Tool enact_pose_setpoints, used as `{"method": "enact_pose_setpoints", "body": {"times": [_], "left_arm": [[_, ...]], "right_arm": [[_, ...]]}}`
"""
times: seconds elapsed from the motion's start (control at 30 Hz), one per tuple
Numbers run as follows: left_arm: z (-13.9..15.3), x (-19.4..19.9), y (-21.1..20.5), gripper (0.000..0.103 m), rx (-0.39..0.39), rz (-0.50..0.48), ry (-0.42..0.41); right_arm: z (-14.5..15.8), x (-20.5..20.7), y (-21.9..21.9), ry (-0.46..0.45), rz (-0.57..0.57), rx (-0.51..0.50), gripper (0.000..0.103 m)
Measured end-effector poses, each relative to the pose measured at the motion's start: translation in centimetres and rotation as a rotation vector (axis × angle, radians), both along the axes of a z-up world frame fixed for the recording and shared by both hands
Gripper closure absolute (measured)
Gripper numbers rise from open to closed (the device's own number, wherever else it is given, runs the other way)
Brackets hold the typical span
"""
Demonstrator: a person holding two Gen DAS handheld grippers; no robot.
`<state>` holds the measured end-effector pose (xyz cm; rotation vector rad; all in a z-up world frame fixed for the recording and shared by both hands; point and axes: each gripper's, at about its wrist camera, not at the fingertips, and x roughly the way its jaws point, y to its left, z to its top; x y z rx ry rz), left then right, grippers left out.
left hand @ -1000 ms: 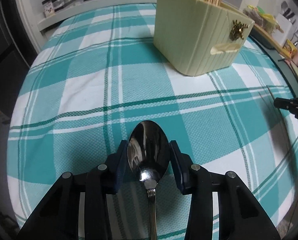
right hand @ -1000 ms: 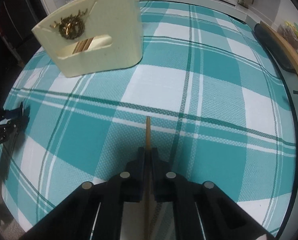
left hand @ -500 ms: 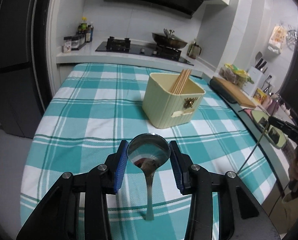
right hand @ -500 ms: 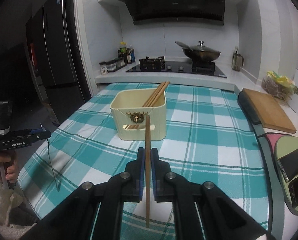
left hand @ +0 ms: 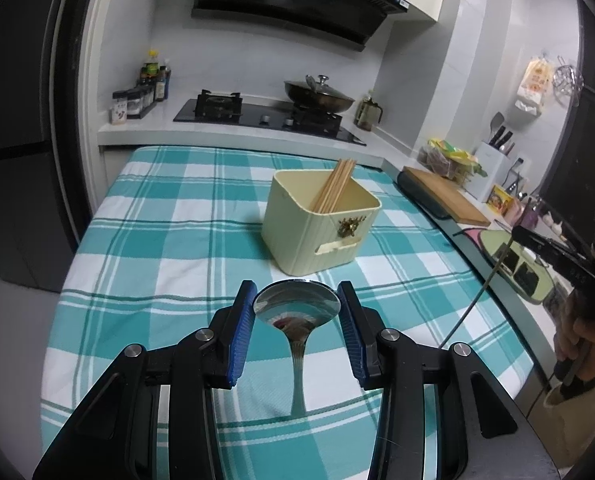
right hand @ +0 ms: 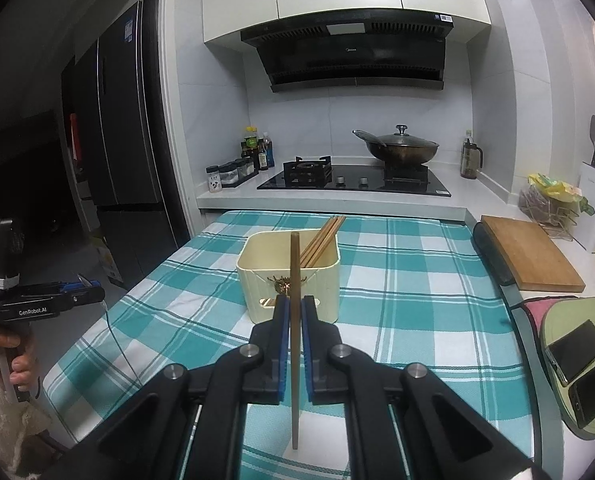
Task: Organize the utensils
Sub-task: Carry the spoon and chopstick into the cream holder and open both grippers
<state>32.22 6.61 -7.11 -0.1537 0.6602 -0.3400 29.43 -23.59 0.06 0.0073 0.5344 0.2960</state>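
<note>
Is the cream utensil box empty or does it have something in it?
Not empty: the cream box holds wooden chopsticks leaning out over its rim.

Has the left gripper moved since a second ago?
Yes. The left gripper, holding the spoon, rose and pulled back: the cream bin now sits smaller and farther away.

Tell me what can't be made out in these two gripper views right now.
- Left wrist view: the spoon handle's lower end, hidden behind the left gripper.
- Right wrist view: the middle of the chopstick, covered by the pads of the right gripper.
- Both views: the cream utensil box bottom, hidden by its walls.
- Seasoning jar labels: too small.
</note>
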Motion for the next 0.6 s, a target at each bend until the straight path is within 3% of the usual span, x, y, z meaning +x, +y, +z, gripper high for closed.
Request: {"method": "enact_pose_setpoints", "body": {"times": [0.13,0.23,0.4,0.5,0.6], "left_arm": [[0.6,0.9,-0.1,0.061,-0.003,-0.015,0.011],[3.1,2.2,0.0,0.061,-0.034,-0.033,-0.016],[9.3,5.3,-0.6,0.061,-0.085,-0.054,-0.106],[12.8,8.0,-2.1,0.061,-0.073,-0.041,-0.184],[14.5,11.5,-4.0,0.061,-0.053,-0.004,-0.241]], "right_arm": [[-0.6,1.5,-0.3,0.026,-0.007,-0.017,0.097],[0.1,2.9,-0.5,0.026,-0.009,-0.021,0.097],[4.3,5.9,-0.3,-0.074,-0.009,-0.033,0.097],[7.2,8.5,0.5,-0.147,-0.020,-0.022,0.097],[9.2,11.2,1.3,-0.216,-0.030,0.010,0.097]]}}
